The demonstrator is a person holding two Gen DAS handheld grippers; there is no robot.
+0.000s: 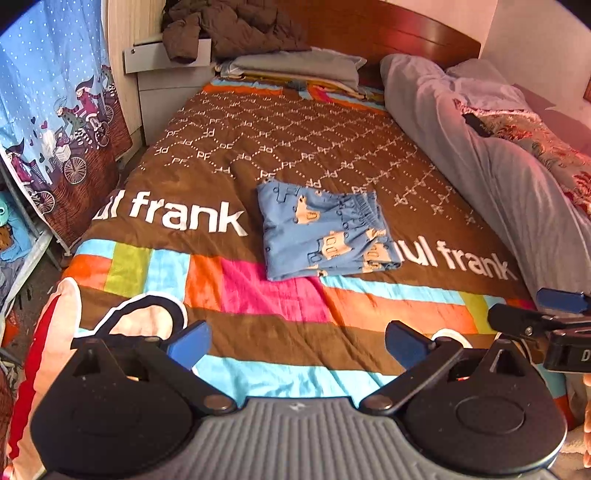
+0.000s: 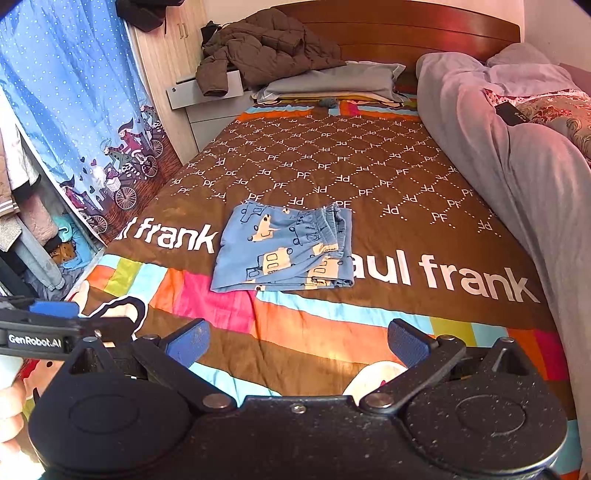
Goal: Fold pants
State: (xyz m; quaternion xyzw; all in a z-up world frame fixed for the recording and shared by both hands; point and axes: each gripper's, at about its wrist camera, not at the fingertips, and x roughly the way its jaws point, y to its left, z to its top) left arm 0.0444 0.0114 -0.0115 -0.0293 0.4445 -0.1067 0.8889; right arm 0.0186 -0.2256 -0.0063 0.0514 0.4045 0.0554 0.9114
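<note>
Blue pants (image 1: 325, 232) with a cream car print lie folded into a flat rectangle in the middle of the brown "paul frank" bedspread (image 1: 229, 147). They also show in the right wrist view (image 2: 284, 249). My left gripper (image 1: 297, 345) is open and empty, held above the foot of the bed well short of the pants. My right gripper (image 2: 297, 341) is open and empty too, beside the left one. The right gripper's fingers (image 1: 517, 317) show at the right edge of the left wrist view. The left gripper's fingers (image 2: 55, 310) show at the left edge of the right wrist view.
A rolled grey blanket (image 1: 480, 155) runs along the bed's right side. A grey pillow (image 1: 295, 66) and a brown jacket (image 1: 236, 29) lie at the wooden headboard (image 1: 388, 33). A blue curtain (image 1: 55, 110) and a white nightstand (image 1: 162, 74) stand on the left.
</note>
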